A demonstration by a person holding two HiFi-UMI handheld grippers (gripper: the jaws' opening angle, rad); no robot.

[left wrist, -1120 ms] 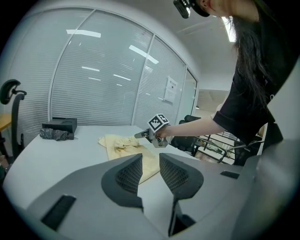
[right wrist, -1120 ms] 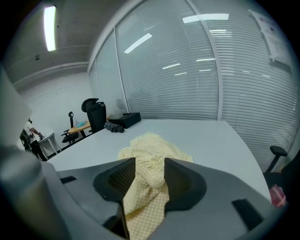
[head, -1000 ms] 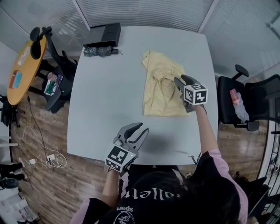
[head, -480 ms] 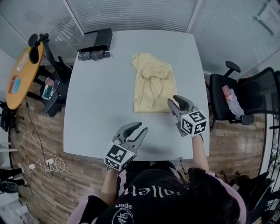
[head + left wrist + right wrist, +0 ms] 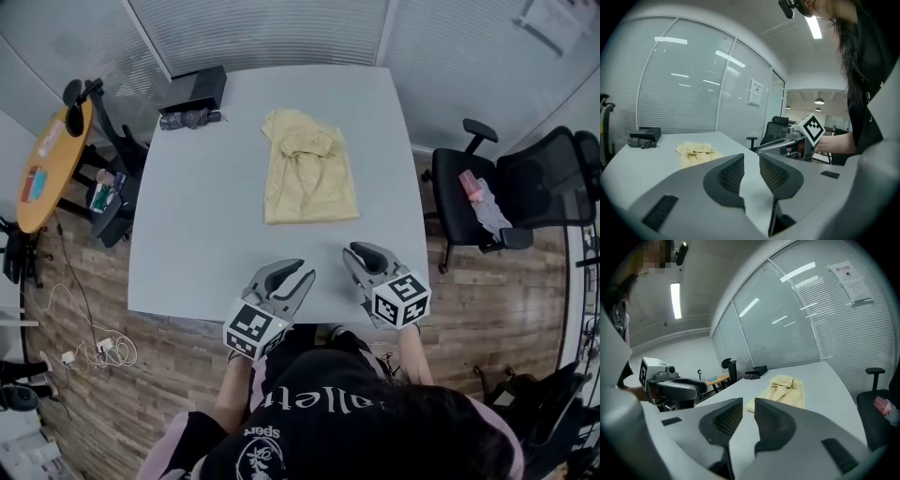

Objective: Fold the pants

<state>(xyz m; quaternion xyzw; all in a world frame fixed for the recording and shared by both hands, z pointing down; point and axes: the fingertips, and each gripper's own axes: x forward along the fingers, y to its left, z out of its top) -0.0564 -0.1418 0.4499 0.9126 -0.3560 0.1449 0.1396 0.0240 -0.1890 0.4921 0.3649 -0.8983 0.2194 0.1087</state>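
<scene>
A large pale grey rectangular desk is seen from above. Folded pale yellow fabric pants are laid flat on its far half, well apart from both grippers. At the near edge, the left gripper is held with jaws narrowly parted and empty. The jaws of the right gripper have just been closing, and a slim gap with nothing in it is seen between them.

Upside-down white print on the person's black shirt reads "sport", beside larger unclear lettering.

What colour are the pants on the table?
Pale yellow. The pants show best in the head view.
</scene>
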